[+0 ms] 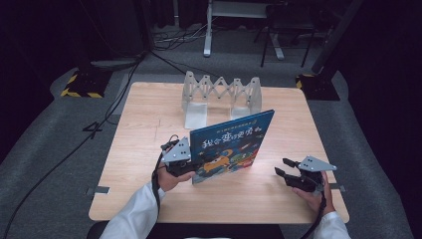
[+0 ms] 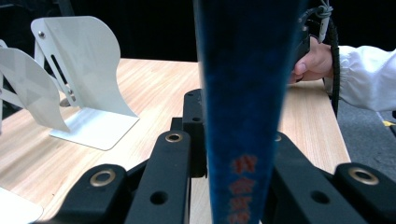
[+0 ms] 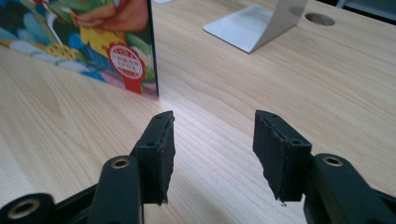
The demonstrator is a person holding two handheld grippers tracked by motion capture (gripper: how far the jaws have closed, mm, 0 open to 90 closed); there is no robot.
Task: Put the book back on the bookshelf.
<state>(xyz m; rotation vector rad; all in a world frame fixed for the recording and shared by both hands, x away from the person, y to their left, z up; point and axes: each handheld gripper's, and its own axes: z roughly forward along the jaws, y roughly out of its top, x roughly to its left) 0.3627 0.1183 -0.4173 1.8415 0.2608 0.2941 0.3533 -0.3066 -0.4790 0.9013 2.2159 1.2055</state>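
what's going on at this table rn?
A person is standing a blue picture book upright on the wooden table. The left gripper is shut on the book's spine edge, holding it on its bottom edge. The right gripper sits apart near the book's other end, fingers open with nothing between them. A white folding book rack stands behind, no books in it.
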